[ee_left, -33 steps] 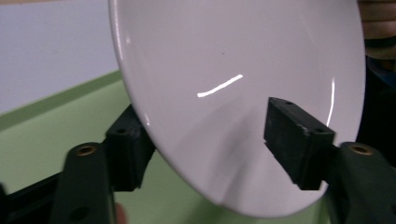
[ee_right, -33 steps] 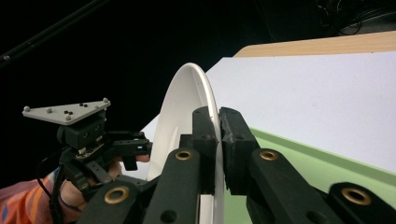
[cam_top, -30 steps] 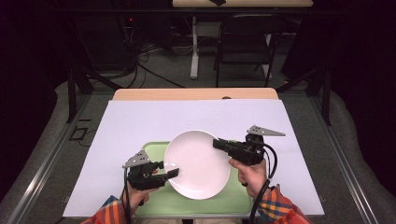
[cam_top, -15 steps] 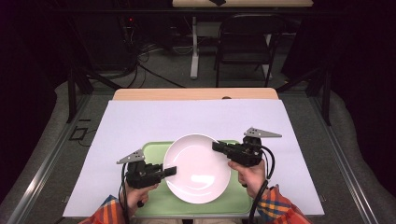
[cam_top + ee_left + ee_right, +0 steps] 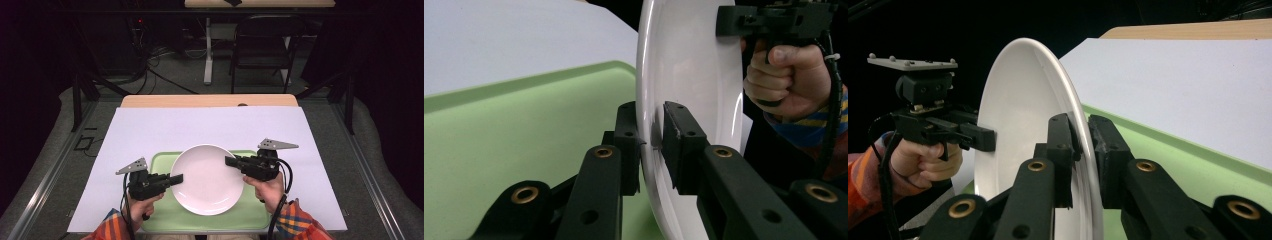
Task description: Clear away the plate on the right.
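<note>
Gripping opposite edges of a white plate (image 5: 207, 179), the left tool (image 5: 172, 179) and the right tool (image 5: 231, 161) each have their jaws clamped on its rim, one jaw on each face. From the high view the plate sits between the two tools, over a light green tray (image 5: 165, 215) that lies on the white sheet (image 5: 150, 130) covering the desk (image 5: 210, 101). The left gripper view shows the plate (image 5: 684, 75) edge-on and the person's right hand (image 5: 781, 80) on the far tool's grip. The right gripper view shows the plate's (image 5: 1018, 115) shallow hollow face and the left hand (image 5: 923, 160) beyond it. The plate is round, plain, glossy and unmarked. Whether it touches the tray cannot be told.
</note>
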Motion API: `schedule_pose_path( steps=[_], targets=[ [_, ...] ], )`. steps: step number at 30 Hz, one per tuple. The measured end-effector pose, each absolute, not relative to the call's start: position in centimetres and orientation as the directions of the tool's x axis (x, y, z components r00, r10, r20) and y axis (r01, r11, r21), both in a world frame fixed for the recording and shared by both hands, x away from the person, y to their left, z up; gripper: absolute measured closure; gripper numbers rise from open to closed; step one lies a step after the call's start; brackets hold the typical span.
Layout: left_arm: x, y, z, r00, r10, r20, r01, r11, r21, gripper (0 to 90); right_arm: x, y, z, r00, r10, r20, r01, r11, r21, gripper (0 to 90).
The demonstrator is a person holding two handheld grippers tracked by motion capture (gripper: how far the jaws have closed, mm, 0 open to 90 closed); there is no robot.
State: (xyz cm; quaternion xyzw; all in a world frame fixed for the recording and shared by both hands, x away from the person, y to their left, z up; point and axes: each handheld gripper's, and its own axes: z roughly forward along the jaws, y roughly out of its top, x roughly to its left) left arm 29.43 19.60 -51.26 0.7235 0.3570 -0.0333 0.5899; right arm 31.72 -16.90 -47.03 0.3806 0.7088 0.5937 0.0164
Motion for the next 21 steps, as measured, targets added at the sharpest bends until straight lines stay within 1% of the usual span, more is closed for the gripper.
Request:
schedule_pose_path(
  steps=[3,8,15,21],
  targets=[
    [29.3,19.8,-51.0,0.744,0.480,-0.465,0.552,-0.048,0.832,79.3,31.6,-16.8,-47.0,-0.713,0.561,0.420,0.520,0.021,0.854,79.0],
    [29.2,19.9,-50.5,0.748,0.492,-0.445,0.548,-0.080,0.832,79.9,31.3,-16.4,-47.0,-0.715,0.569,0.406,0.523,0.051,0.851,77.7],
    [28.9,20.2,-50.2,0.745,0.498,-0.444,0.557,-0.098,0.825,80.9,30.9,-16.1,-47.0,-0.725,0.573,0.382,0.519,0.092,0.850,76.9],
    [28.7,20.3,-49.9,0.745,0.507,-0.434,0.559,-0.118,0.821,81.6,30.6,-15.9,-47.2,-0.730,0.566,0.382,0.532,0.121,0.838,76.5]
  ],
)
